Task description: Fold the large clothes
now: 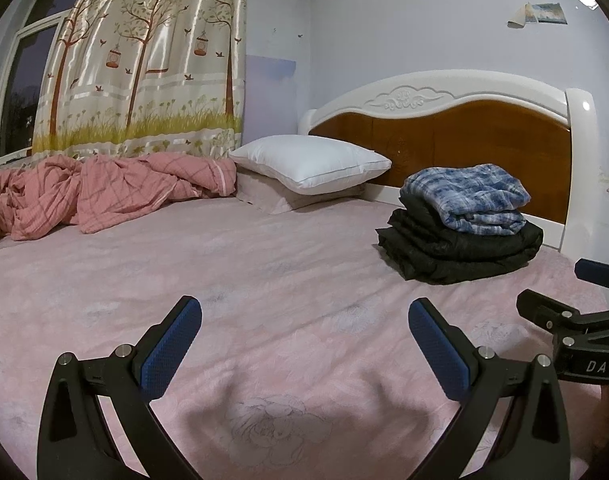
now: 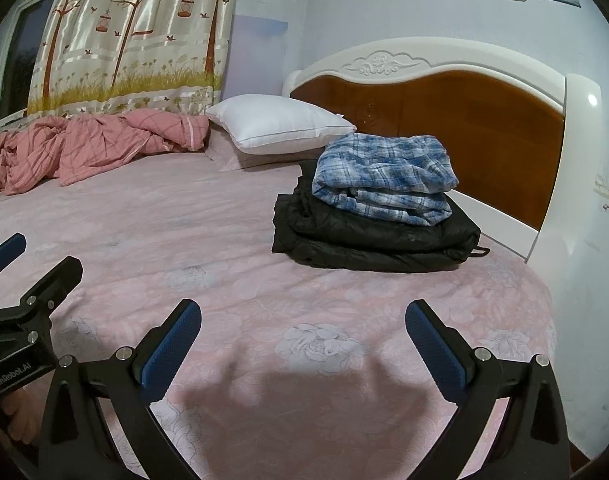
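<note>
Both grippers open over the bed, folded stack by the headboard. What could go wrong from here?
1. The blue plaid garment overhangs the black garment; a nudge may slide it off.
2. The left gripper and right gripper are close together; they might collide.

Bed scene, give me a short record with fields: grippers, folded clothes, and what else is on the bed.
left gripper: open, empty, above the sheet
right gripper: open, empty, above the sheet
plaid shirt: folded, on top of the black jacket
black jacket: folded, on the sheet near the headboard
pillow: white, left of the stack
quilt: pink, crumpled by the curtain
</note>
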`<state>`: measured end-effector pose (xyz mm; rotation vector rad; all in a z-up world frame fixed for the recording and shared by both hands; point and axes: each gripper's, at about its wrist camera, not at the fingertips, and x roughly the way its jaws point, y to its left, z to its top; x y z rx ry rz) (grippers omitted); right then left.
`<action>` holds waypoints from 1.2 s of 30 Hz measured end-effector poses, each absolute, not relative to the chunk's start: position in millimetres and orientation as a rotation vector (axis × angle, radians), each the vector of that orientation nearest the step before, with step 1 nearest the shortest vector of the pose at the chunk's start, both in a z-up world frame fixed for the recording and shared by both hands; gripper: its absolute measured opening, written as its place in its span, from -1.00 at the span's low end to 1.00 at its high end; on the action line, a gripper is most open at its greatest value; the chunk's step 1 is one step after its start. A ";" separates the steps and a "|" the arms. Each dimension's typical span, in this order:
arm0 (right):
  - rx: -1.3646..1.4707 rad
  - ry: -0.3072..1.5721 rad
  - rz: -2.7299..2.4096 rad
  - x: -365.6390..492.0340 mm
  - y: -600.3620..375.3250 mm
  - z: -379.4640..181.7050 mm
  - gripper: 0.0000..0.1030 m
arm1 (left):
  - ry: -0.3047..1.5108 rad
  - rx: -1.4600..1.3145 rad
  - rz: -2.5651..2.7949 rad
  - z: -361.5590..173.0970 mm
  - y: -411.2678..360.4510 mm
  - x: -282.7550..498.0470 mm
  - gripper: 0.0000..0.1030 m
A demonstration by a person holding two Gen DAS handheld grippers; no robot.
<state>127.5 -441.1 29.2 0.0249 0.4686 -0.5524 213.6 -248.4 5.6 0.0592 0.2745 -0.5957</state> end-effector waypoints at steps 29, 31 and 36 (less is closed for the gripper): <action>0.018 0.473 -0.549 129.8 -447.3 28.0 1.00 | 0.281 0.037 -0.589 2.6 -241.2 217.2 0.99; 0.017 0.474 -0.550 129.7 -447.2 28.1 1.00 | 0.281 0.037 -0.588 2.5 -240.9 217.2 0.99; 0.016 0.473 -0.549 129.9 -444.5 27.2 1.00 | 0.280 0.038 -0.588 2.7 -241.0 217.1 0.99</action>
